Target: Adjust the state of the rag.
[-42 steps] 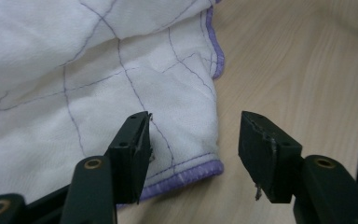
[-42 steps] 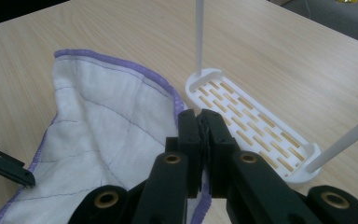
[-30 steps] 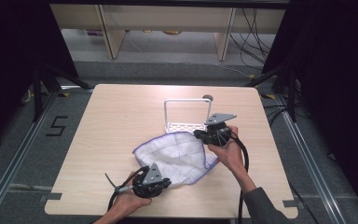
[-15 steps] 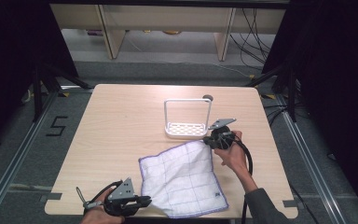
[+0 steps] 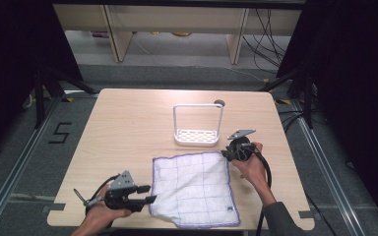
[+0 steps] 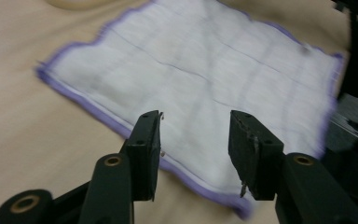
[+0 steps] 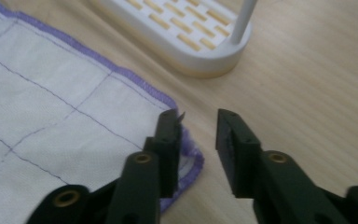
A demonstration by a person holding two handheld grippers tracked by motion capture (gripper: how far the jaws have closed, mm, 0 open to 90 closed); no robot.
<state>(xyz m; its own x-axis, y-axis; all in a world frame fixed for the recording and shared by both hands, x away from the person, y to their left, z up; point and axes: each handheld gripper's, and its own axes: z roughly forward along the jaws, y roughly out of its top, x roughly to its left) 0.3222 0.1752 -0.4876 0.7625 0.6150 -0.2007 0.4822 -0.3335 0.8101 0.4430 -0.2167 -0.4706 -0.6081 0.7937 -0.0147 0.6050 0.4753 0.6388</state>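
Between the two gaping tools, left point(image 5: 150, 193) and right point(image 5: 225, 154), lies the flat cloth point(image 5: 193, 187), ungripped.

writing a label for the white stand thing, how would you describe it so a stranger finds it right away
On the light wooden table, look toward the far side, beyond the purple-edged white cloth. There stands a white rack: a slotted oval base with a tall thin hoop rising over it. It is the table's one rigid, upright white object.

Motion blur smears the cloth point(image 6: 200, 88) in the left gripper view, its far corner cut off.
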